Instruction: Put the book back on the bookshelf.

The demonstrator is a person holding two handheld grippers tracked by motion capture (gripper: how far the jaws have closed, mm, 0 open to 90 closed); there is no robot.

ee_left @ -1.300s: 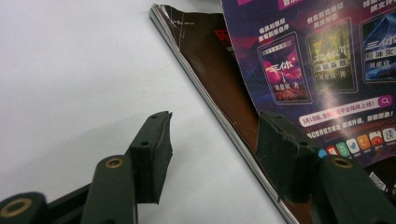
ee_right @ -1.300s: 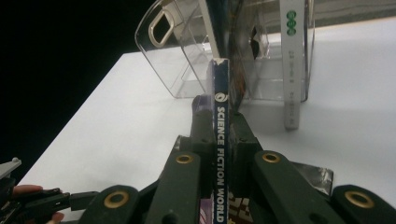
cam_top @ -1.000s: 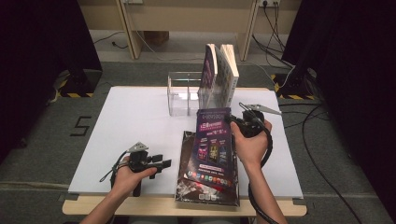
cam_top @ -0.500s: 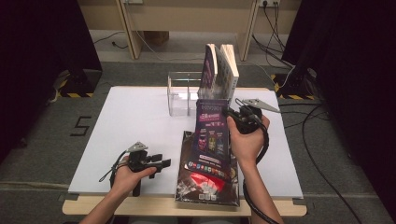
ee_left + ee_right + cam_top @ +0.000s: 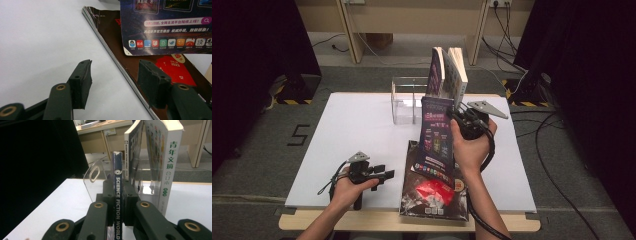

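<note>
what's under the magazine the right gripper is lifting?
Under the raised magazine, clamped by the right gripper, lies a dark magazine with a red patch, flat on the table. Its upper cover is hidden behind the lifted one.

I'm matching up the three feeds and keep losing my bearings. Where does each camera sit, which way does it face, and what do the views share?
High view: above the person's side, facing forward and down on the table; both forearms, left gripper, right gripper.
Left gripper view: on the left gripper, facing the flat magazine; open fingers.
Right gripper view: on the right gripper, facing the clear rack; clamps the magazine.
Shared: the lifted magazine.
</note>
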